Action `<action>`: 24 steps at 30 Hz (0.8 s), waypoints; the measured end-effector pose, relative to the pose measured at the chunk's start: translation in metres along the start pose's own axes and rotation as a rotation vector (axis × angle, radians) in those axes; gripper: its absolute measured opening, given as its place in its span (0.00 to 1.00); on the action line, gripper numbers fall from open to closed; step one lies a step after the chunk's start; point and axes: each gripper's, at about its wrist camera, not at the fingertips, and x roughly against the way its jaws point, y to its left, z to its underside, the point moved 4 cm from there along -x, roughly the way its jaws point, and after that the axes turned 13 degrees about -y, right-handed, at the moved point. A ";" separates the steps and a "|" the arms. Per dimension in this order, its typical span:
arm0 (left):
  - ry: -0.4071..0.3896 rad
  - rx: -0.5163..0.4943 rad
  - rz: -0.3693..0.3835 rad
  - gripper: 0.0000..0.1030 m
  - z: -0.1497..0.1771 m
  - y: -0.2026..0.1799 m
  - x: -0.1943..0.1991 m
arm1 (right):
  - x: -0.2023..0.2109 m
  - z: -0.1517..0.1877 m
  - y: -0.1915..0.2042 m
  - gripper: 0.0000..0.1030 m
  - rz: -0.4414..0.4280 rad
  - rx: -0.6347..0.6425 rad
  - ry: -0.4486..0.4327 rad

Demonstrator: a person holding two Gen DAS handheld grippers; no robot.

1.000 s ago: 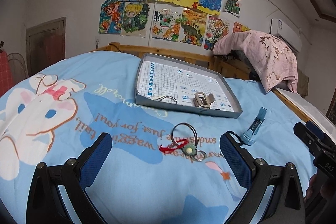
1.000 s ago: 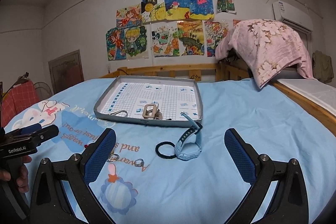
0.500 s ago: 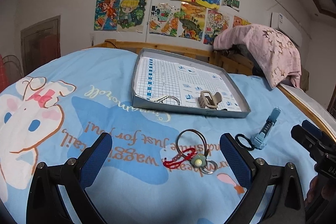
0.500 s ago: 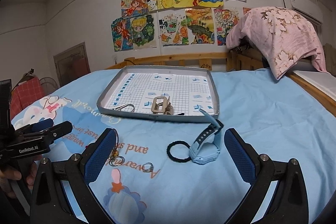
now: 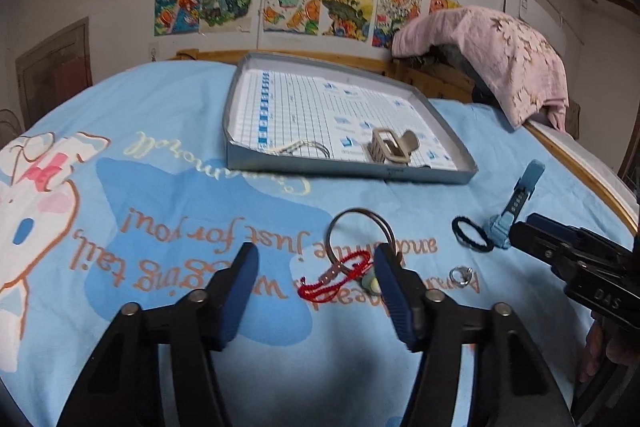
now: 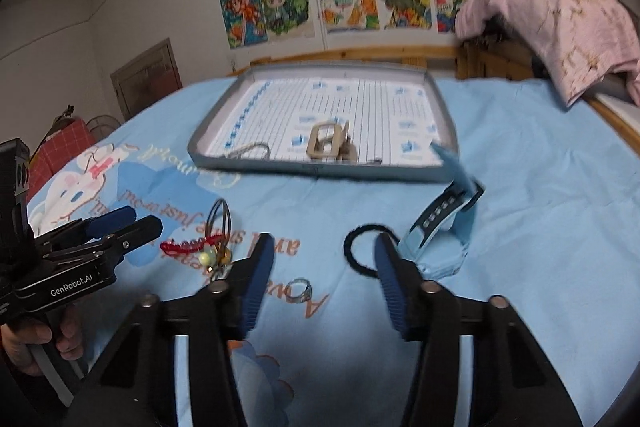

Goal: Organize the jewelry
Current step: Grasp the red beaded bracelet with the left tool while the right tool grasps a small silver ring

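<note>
Here, the red braided cord bracelet [image 5: 334, 277], tangled with a thin metal bangle [image 5: 360, 233] and a pale green bead charm [image 5: 372, 283], is lying on the blue cartoon-print bedsheet [image 5: 160, 155], short of the shallow grey grid-lined tray [image 5: 348, 175]. The left tool [image 5: 312, 263] is hovering over the bracelet, fingers spread, gripping nothing. The right tool [image 6: 324, 259] is likewise spread and empty, with a small silver ring [image 6: 298, 290] between its fingers and a black hair tie [image 6: 362, 247] and light-blue wristwatch [image 6: 440, 231] just beyond. A clean pick probably means lowering squarely so both fingers are bracketing the cord and closing on it alone. Readable text: "GenRobot.AI" on the left tool's body; "just for you!" on the sheet.
</note>
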 end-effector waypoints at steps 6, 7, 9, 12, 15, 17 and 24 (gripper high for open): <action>0.069 0.008 0.027 0.37 0.010 -0.001 -0.013 | -0.020 0.014 0.005 0.28 -0.012 0.007 0.089; 0.081 0.009 0.029 0.34 0.011 -0.001 -0.015 | -0.022 0.016 0.006 0.27 -0.011 0.012 0.099; 0.098 0.012 0.031 0.32 0.014 -0.001 -0.019 | -0.026 0.018 0.008 0.26 -0.012 0.018 0.118; 0.118 0.014 0.036 0.29 0.017 -0.001 -0.023 | -0.032 0.022 0.009 0.23 -0.009 0.023 0.148; 0.126 0.012 0.042 0.26 0.019 -0.002 -0.025 | -0.037 0.025 0.010 0.23 -0.013 0.020 0.171; 0.130 0.012 0.045 0.26 0.020 -0.002 -0.026 | -0.039 0.026 0.011 0.23 -0.017 0.021 0.183; 0.162 0.031 0.056 0.11 0.023 0.001 -0.032 | -0.051 0.035 0.011 0.14 -0.013 0.010 0.242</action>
